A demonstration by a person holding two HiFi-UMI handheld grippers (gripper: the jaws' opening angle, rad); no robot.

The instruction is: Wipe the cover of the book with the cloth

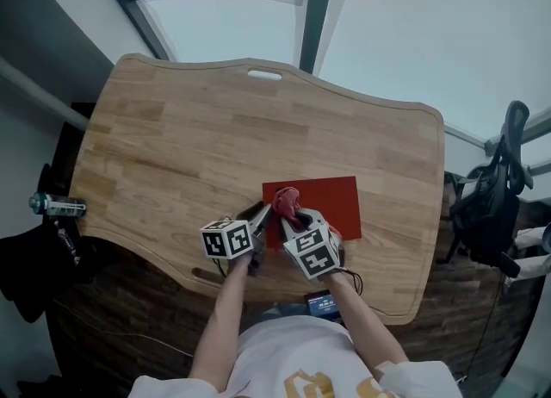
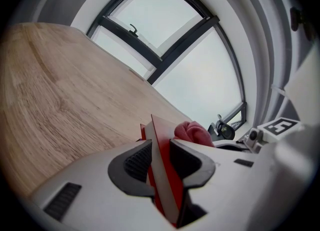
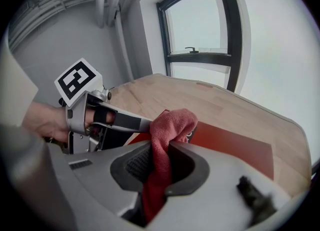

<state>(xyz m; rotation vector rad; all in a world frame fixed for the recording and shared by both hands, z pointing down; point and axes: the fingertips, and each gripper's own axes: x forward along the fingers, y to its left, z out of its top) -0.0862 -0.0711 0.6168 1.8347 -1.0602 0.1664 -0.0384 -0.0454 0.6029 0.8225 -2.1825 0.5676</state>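
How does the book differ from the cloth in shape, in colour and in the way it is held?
The book is flat, stiff and rectangular; the cloth is soft and bunched. The book is deep red, while the cloth is pinker. The left gripper clamps the book by its edge, and the right gripper pinches the cloth. Both are reddish, and each sits between a gripper's fingers.
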